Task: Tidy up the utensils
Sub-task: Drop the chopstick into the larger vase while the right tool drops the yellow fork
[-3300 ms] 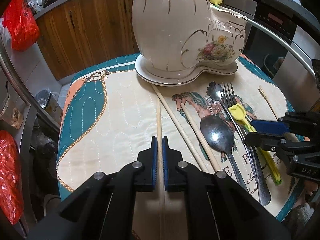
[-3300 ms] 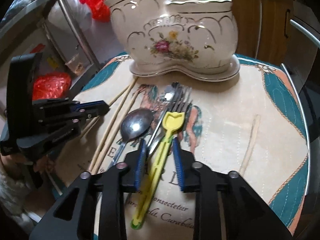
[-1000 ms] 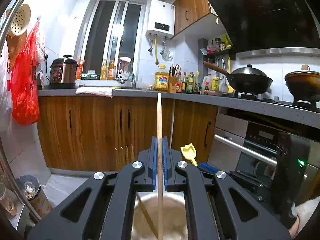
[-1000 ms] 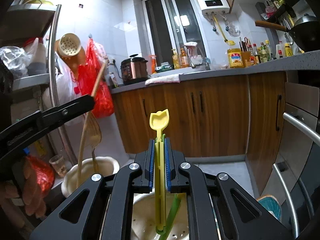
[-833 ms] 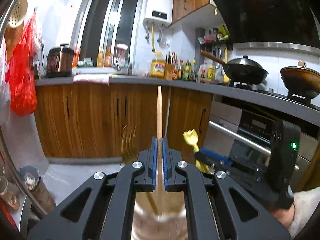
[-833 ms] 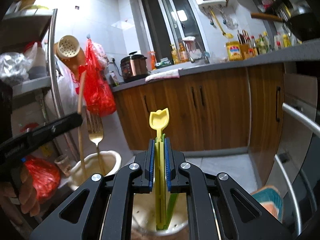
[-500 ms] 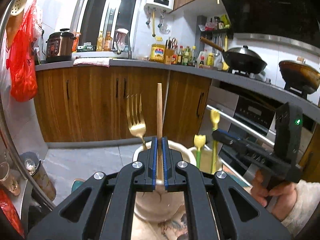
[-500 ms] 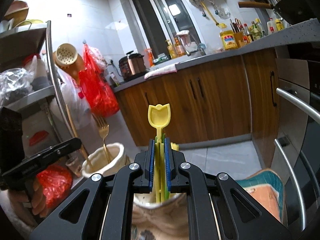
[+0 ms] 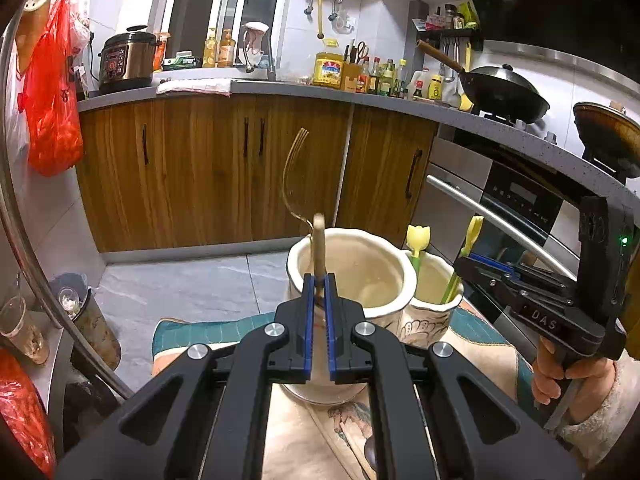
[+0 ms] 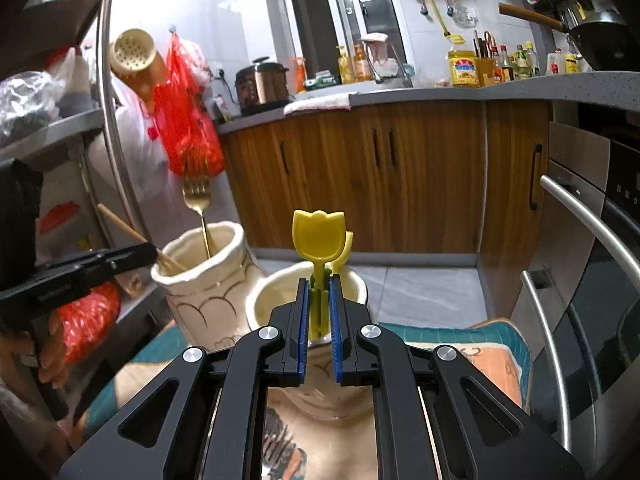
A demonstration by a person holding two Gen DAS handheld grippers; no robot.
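Partly hidden, the chopstick (image 9: 319, 240) vanishes between the left jaws.

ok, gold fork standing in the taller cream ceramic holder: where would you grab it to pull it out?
Take the gold fork by its thin neck just under the tines, coming from above. It stands tines-up, leaning on the rim of the taller cream ceramic holder; the lower handle is hidden inside. Pinch across its flat faces.

A two-pot holder (image 9: 376, 304) stands on a mat (image 9: 208, 332); a fork (image 9: 294, 184) in the left pot, a tulip pick (image 9: 417, 240) in the right.
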